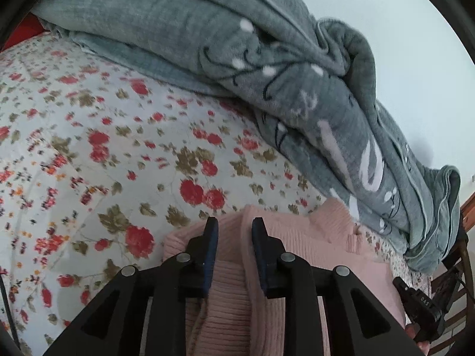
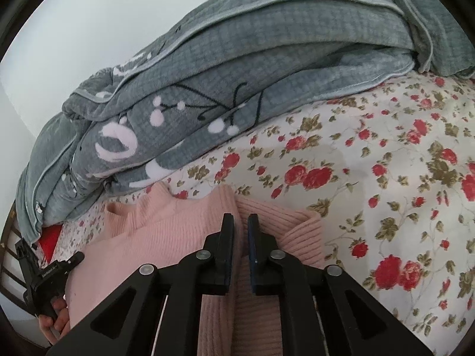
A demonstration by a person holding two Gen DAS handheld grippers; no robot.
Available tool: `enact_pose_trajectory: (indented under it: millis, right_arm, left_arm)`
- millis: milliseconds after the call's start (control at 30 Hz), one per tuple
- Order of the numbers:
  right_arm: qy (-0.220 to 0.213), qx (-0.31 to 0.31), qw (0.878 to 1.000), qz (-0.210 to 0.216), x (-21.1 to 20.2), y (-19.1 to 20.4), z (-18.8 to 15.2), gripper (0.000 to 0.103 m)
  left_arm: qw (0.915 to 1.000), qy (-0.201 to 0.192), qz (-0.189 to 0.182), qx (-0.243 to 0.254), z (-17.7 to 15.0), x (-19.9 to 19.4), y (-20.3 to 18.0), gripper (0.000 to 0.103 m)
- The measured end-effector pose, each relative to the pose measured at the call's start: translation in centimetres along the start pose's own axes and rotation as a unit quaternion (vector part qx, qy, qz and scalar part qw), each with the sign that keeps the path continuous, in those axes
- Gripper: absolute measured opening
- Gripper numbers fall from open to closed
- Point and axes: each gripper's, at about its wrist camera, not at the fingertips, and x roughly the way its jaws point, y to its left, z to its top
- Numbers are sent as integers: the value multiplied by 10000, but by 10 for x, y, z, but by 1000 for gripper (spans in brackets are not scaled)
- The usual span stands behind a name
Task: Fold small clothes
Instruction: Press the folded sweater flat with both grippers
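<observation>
Both grippers matte black: left gripper (image 1: 234,228), right gripper (image 2: 240,222). Dark blue pads (image 1: 212,255) line the inner finger faces. Round silver pivot screws (image 1: 183,257) on triangular cut-out linkage arms. Small white lettering on one body, bare-skinned hand (image 2: 55,320) around its grip

The pink ribbed sweater (image 1: 311,243) runs out of the bottom edge in both wrist views, so its lower part is cut off, and the black fingers (image 1: 212,246) cover a strip of its middle. Whether the fingers (image 2: 227,243) of the right gripper actually pinch the knit cannot be told. The grey blanket (image 2: 267,68) hides the far side of the floral bedsheet (image 1: 118,148), which looks smeared by motion at left.
</observation>
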Motion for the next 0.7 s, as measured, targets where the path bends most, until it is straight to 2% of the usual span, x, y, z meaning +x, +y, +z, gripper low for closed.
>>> enact_pose_trajectory:
  millis: [133,200,333,400,467,567,667,700]
  right_arm:
    - [-234,213,9993,217,-13,-8,4,11]
    - [-380,244,9988,212,-22,-10,7,15]
    - [-600,-171,9978,-222,-45,7,13,16]
    - [-558,-507,9962,-439,-63,23,10,21]
    - [-449,-695,9955,-453,-81,32,2,31]
    - [-281,-823,9949,-503,-108,36,-16,40]
    - [-75,-828,9959,-358,-131,28,-39,53]
    - [-58,-788,9964,-310,-135,25,-45,53]
  left_arm:
    - [9994,-230,-200,-169,2,-10,8,34]
    - [9987,-248,-354,-252,4,-12,11,35]
    - [9978,-302,-476,-341,7,-16,14,40]
    - [9971,-376,-493,-442,10,-23,18,40]
    - [9959,-438,-535,-588,13,-32,23,42]
    - [9946,-273,-723,-689,17,-46,27,45]
    - [9963,93,-658,-546,8,-62,27,48]
    - [9964,199,-660,-492,3,-67,28,49]
